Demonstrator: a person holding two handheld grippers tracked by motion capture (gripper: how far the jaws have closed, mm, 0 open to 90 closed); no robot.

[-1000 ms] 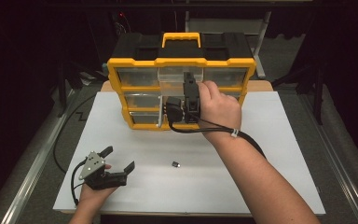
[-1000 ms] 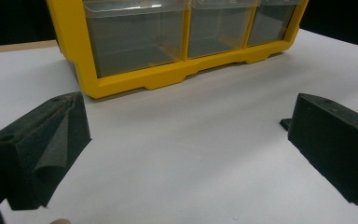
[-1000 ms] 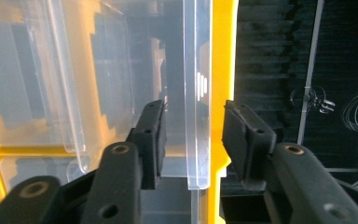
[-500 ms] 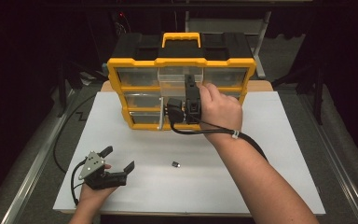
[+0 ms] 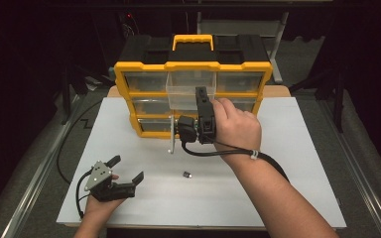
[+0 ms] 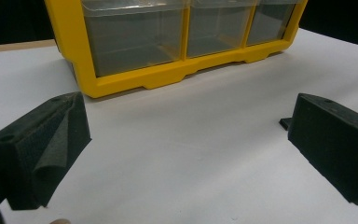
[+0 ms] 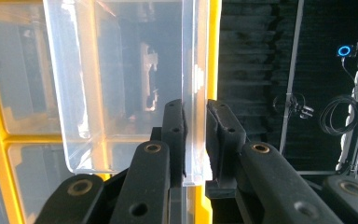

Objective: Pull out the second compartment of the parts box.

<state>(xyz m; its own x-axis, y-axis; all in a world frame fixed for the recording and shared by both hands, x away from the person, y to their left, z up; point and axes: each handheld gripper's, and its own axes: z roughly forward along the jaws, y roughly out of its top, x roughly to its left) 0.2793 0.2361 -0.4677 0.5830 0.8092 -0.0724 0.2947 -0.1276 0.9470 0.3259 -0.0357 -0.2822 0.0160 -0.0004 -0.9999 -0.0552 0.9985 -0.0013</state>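
White table [image 5: 287,198]: bears all items. Yellow-framed drawer organiser [image 5: 192,69] with black top, at the table's far middle; clear drawers in three rows. Clear drawer [image 5: 184,91], top row centre, drawn partly out. Right gripper [image 7: 196,121]: jaws clamped on that drawer's front wall. Left gripper [image 5: 125,174]: near left corner, jaws spread wide, holding nothing. Small dark part [image 5: 187,174]: loose on the table between the two hands.

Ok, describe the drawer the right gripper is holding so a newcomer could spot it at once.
Find the yellow organizer with the black top standing at the far side of the white table. In its top row, the middle clear drawer is the one, with the right gripper clamped on its front wall. Unlike the drawers beside it, it sticks out from the frame.
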